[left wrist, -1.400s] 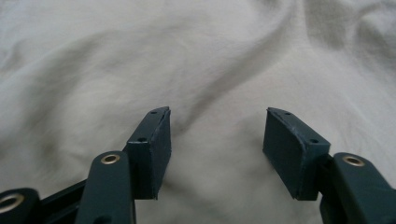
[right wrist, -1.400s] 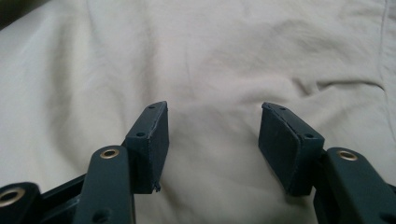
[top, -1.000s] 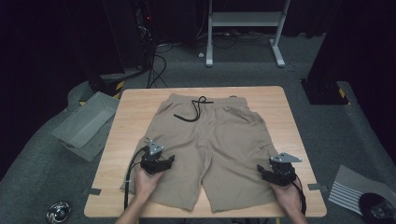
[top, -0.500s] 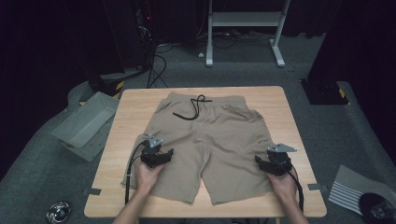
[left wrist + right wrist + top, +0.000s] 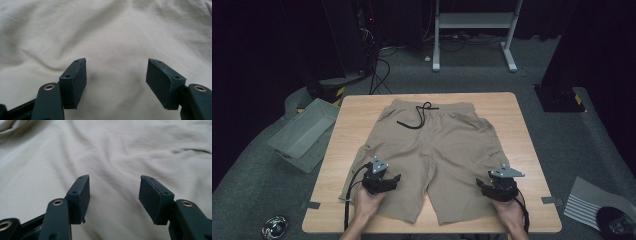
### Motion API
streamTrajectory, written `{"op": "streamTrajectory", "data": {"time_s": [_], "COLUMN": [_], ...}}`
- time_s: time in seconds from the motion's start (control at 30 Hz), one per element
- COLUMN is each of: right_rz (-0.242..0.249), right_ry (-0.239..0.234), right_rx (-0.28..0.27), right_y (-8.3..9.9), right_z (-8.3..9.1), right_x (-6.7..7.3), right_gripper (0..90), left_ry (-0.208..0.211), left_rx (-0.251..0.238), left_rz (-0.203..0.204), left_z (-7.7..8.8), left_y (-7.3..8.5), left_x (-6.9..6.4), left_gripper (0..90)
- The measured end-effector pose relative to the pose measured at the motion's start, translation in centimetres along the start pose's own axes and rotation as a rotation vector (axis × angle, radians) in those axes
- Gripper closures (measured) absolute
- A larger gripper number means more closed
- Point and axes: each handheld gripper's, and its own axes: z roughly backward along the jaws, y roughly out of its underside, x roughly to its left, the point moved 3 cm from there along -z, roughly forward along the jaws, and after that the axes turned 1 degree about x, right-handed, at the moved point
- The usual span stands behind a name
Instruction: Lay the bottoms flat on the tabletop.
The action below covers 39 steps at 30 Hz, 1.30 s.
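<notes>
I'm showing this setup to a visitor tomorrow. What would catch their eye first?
The khaki shorts spread flat across the middle of the wooden table, with a black drawstring looped at the waistband on the far side. Next, the left gripper and right gripper, each over a leg of the shorts near the hems, both with jaws open and nothing between them. A grey bin sits on the floor to the table's left.

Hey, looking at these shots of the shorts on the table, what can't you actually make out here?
- High view: the jaws of the left gripper and right gripper are too small and dark to read against the shorts.
- High view: the round object on the floor, bottom left, is too small to identify.
- Both gripper views: the open jaws frame bare fabric, so which part of the shorts lies ahead cannot be told.
- High view: the forearms are cut off by the bottom edge.
</notes>
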Motion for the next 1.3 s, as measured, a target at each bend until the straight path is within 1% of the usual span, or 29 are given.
{"op": "streamTrajectory", "data": {"time_s": [0.07, 0.1, 0.13, 0.17, 0.23, 0.3, 0.33, 0.37, 0.4, 0.43, 0.5, 0.53, 0.63, 0.67, 0.7, 0.77, 0.87, 0.97, 1.07, 1.17, 1.2, 1.27, 1.3], "right_rz": [0.004, -0.001, 0.000, 0.001, 0.007, 0.019, 0.034, 0.033, 0.037, 0.045, 0.050, 0.058, 0.085, 0.091, 0.095, 0.103, 0.116, 0.116, 0.110, 0.119, 0.122, 0.127, 0.127], "right_ry": [-0.011, -0.017, -0.020, -0.021, -0.021, -0.017, -0.003, -0.007, -0.007, -0.006, -0.010, -0.010, -0.013, -0.022, -0.031, -0.046, -0.068, -0.091, -0.109, -0.103, -0.100, -0.095, -0.094], "right_rx": [0.001, 0.003, 0.003, 0.006, 0.010, 0.032, 0.032, 0.032, 0.034, 0.034, 0.035, 0.046, 0.024, 0.014, 0.008, -0.002, -0.009, 0.008, 0.045, 0.039, 0.040, 0.040, 0.039], "right_y": [-0.1, -0.2, -0.2, -0.3, -0.4, -0.4, -0.3, -0.3, -0.3, -0.2, -0.1, -0.1, -0.3, -0.5, -0.8, -1.3, -2.0, -2.3, -2.1, -2.0, -2.1, -2.1, -2.1], "right_z": [-0.3, -0.5, -0.7, -0.9, -1.3, -1.7, -1.8, -1.8, -1.7, -1.6, -1.6, -1.3, -1.2, -1.3, -1.3, -1.6, -2.2, -2.9, -3.7, -3.8, -3.8, -3.9, -3.9], "right_x": [0.7, 1.0, 1.3, 1.6, 2.0, 2.5, 2.7, 2.9, 3.0, 3.1, 3.2, 3.5, 4.1, 4.4, 4.7, 5.3, 5.9, 6.3, 6.4, 6.5, 6.5, 6.6, 6.6], "right_gripper": [42.1, 42.1, 42.1, 42.1, 42.1, 41.1, 41.6, 41.2, 40.9, 40.7, 40.7, 40.9, 41.7, 42.5, 43.0, 43.8, 44.3, 43.2, 40.0, 39.7, 39.3, 38.8, 38.7], "left_ry": [0.009, 0.010, 0.004, -0.005, -0.012, -0.018, -0.017, -0.017, -0.013, -0.012, -0.011, -0.003, 0.004, 0.013, 0.022, 0.030, 0.031, 0.024, 0.024, 0.020, 0.013, 0.010, 0.002], "left_rx": [0.004, 0.011, 0.001, -0.002, -0.012, -0.020, -0.020, -0.018, -0.016, -0.009, -0.001, 0.011, -0.025, -0.032, -0.035, -0.032, -0.022, -0.008, -0.018, -0.015, -0.016, -0.016, -0.011], "left_rz": [0.008, 0.009, 0.010, -0.001, 0.002, -0.001, 0.001, -0.004, 0.001, -0.007, -0.004, -0.003, -0.030, -0.034, -0.028, -0.036, -0.036, -0.033, -0.029, -0.032, -0.035, -0.034, -0.035], "left_z": [-0.2, -0.4, -0.5, -0.5, -0.5, -0.4, -0.3, -0.2, -0.1, 0.0, 0.1, 0.2, 0.5, 0.4, 0.2, -0.2, -0.8, -1.4, -1.4, -1.4, -1.4, -1.4, -1.4], "left_y": [0.3, 0.4, 0.5, 0.6, 0.7, 0.9, 1.0, 1.1, 1.1, 1.2, 1.2, 1.1, 0.4, 0.1, -0.1, -0.5, -0.6, -0.3, -0.1, -0.1, -0.1, -0.1, -0.1], "left_x": [-0.2, -0.3, -0.5, -0.5, -0.7, -0.9, -1.0, -1.1, -1.3, -1.5, -1.6, -1.9, -2.7, -2.8, -3.0, -3.1, -3.1, -3.0, -2.9, -2.9, -3.0, -3.0, -3.0], "left_gripper": [32.7, 32.5, 31.6, 31.6, 31.5, 31.4, 31.1, 30.5, 29.8, 29.3, 29.4, 29.6, 30.6, 30.6, 30.5, 30.3, 30.3, 30.3, 30.4, 30.1, 30.1, 28.6, 27.5]}}
